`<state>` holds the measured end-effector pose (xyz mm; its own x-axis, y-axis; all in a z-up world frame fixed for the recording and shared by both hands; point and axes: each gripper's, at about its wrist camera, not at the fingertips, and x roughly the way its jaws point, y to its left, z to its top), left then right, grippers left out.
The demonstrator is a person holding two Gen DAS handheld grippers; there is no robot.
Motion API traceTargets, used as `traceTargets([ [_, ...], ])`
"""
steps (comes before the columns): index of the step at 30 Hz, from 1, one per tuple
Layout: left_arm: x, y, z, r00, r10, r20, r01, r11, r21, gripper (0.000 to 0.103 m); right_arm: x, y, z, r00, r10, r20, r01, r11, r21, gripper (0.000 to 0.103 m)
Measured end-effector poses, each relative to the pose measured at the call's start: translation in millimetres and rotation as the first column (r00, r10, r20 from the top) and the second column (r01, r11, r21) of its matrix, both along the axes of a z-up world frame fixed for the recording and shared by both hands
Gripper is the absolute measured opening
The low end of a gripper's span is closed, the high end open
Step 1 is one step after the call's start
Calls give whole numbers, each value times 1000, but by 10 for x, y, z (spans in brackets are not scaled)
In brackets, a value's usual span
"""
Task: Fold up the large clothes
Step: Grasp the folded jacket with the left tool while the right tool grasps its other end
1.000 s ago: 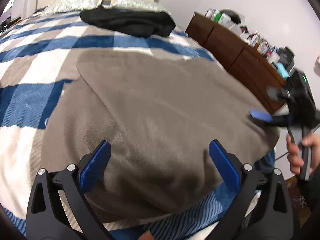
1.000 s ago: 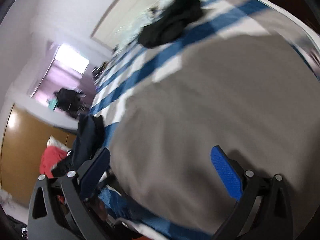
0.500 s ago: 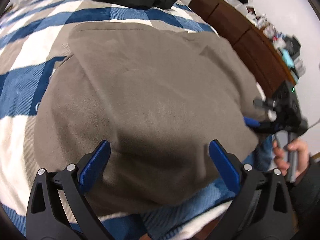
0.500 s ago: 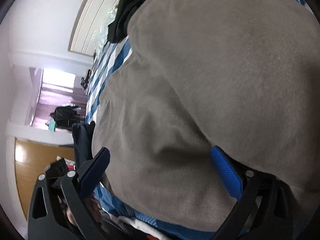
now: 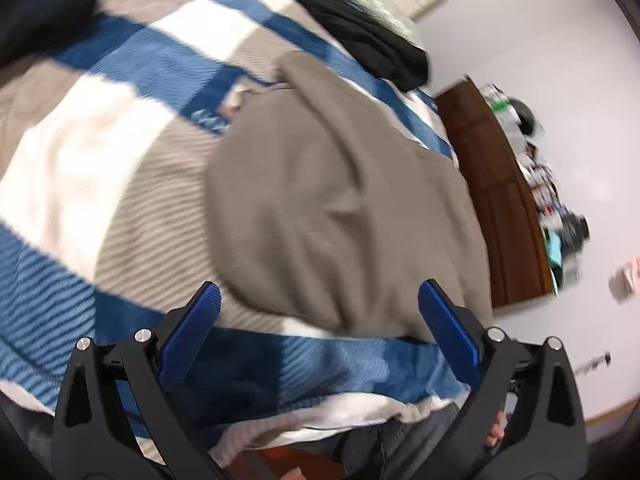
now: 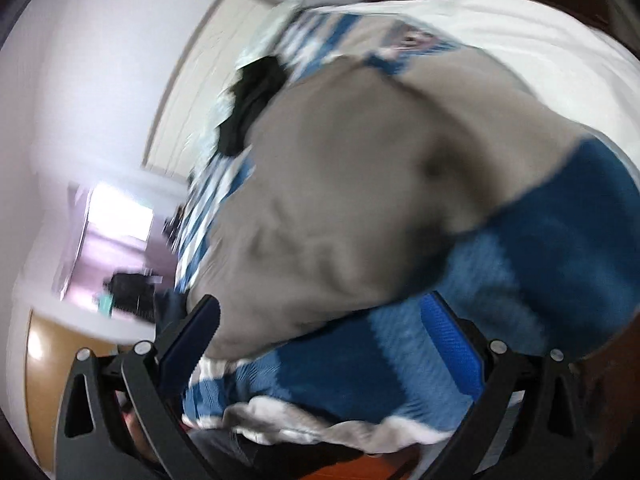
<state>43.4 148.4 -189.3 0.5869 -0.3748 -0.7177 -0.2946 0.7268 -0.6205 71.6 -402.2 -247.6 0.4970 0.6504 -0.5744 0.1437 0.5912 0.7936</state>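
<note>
A large grey-brown garment lies spread on a bed with a blue, white and tan striped blanket. In the right wrist view the garment is blurred and wrinkled near its front edge. My left gripper is open and empty, held above the garment's near hem at the bed's front edge. My right gripper is open and empty, just off the garment's near edge over the blue blanket.
A black garment lies at the head of the bed by the pillows. A dark wooden dresser with clutter on top stands right of the bed. A doorway shows at left in the right wrist view.
Both grippers have pulled back from over the garment toward the bed's front edge and turned. The right gripper has left the left wrist view. The garment's near edge now looks wrinkled.
</note>
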Motion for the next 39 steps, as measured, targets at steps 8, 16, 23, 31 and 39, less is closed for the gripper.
traceTargets([
  [8,58,42,-496,996,81,-34,-86,978,-192,97,236,120,-330,998,-17,-58,22,995,97,99],
  [16,439,-63,-649,997,79,-8,-78,970,-229,97,499,153,-506,996,-79,-34,85,965,249,99],
  [23,745,-75,-676,999,53,-10,-54,958,-282,97,888,317,-459,995,-66,-80,82,974,213,99],
  [31,774,-161,-380,999,10,43,0,975,-224,90,1032,540,-97,999,-26,-32,29,997,69,37],
  [39,932,-135,-265,999,-38,1,38,980,-196,28,1158,594,126,1000,21,-19,-21,999,24,29],
])
